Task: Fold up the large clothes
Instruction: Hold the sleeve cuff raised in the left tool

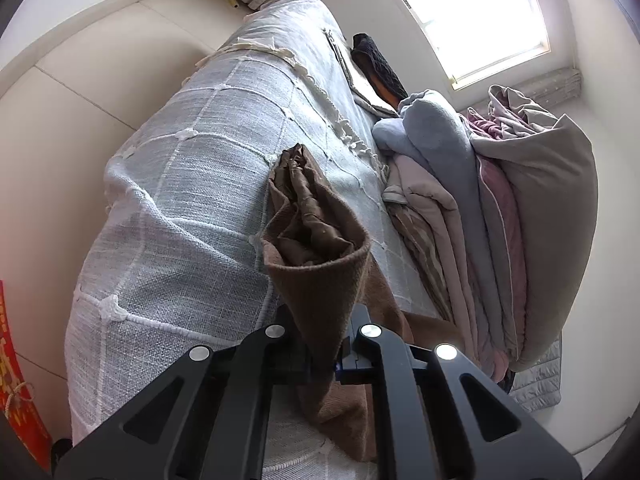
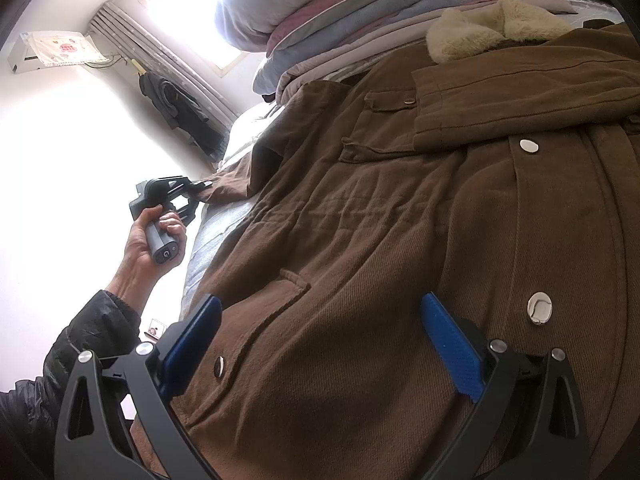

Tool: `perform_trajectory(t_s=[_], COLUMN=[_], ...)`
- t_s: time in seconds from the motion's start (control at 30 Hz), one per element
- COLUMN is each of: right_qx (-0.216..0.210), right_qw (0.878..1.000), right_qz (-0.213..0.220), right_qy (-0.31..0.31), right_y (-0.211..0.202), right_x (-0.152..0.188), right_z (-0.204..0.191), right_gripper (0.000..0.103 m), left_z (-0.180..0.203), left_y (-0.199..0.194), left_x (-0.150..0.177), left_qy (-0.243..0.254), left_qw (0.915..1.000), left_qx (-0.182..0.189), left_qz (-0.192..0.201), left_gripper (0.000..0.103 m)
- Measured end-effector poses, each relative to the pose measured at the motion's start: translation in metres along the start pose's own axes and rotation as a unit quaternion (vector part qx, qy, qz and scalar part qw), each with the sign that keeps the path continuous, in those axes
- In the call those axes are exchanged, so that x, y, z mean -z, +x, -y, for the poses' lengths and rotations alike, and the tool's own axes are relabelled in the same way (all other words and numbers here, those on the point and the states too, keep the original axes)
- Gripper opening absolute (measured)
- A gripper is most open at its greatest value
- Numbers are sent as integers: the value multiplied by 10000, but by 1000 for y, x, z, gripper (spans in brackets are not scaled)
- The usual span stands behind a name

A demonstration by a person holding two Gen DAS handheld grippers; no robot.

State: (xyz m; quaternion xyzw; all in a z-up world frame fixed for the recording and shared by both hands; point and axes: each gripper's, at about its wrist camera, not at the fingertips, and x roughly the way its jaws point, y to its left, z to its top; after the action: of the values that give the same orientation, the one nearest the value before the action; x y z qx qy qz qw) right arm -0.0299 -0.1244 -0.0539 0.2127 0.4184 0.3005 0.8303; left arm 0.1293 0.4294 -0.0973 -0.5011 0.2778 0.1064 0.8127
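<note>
- A sleeve cuff (image 1: 316, 248) of the brown coat (image 2: 360, 240) is clenched between the closed jaws of the left gripper (image 1: 322, 344); in the left wrist view the cuff's open mouth stands up just past the fingers.
- In the right wrist view the same left gripper is seen at the far left, held in a person's hand (image 2: 154, 240), with the sleeve drawn out taut off the edge of the bed (image 1: 192, 184).
- The coat itself is spread front-up across the bed, with its fleece collar (image 2: 480, 32) toward the stack of folded quilts (image 2: 360, 12).
- The right gripper (image 2: 320, 344) is held over the lower front of the coat with its jaws spread wide; nothing is gripped between the blue pads (image 2: 448, 344).
- The step in hand is judged to be the folding-in of this sleeve. The cuff would best be carried level across the chest and laid flat, with the sleeve kept straight so that no twist is trapped.
- The coat body is best pinned by the right gripper near the shoulder seam, so the whole garment is not dragged along.
- Release is best left until the cuff lies inside the coat's outline.
- Counted: one coat, two grippers, one hand in view, three metal snaps (image 2: 540, 308) clearly seen on the front, and one quilt stack.
</note>
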Motion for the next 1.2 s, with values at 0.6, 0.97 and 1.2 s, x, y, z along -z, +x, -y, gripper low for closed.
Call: perform_trajectory(t_s=[0.6,0.97,1.2], right_qx=[4,7,9], right_qw=[10000,10000,10000], right_qz=[-3,-4,-6], right_qy=[0,0,0], right_y=[0,-1,-1], right_x=[0,0,0], right_z=[0,0,0], right_gripper=[96,96,96], left_z=[0,-2,-2], left_y=[-1,-1,-2], left_x=[2,1,1], left_qy=[57,73,78], left_qw=[10000,10000,10000], left_qx=[-21,-52,-52], left_qz=[9,10,12], left_gripper=[6,6,6])
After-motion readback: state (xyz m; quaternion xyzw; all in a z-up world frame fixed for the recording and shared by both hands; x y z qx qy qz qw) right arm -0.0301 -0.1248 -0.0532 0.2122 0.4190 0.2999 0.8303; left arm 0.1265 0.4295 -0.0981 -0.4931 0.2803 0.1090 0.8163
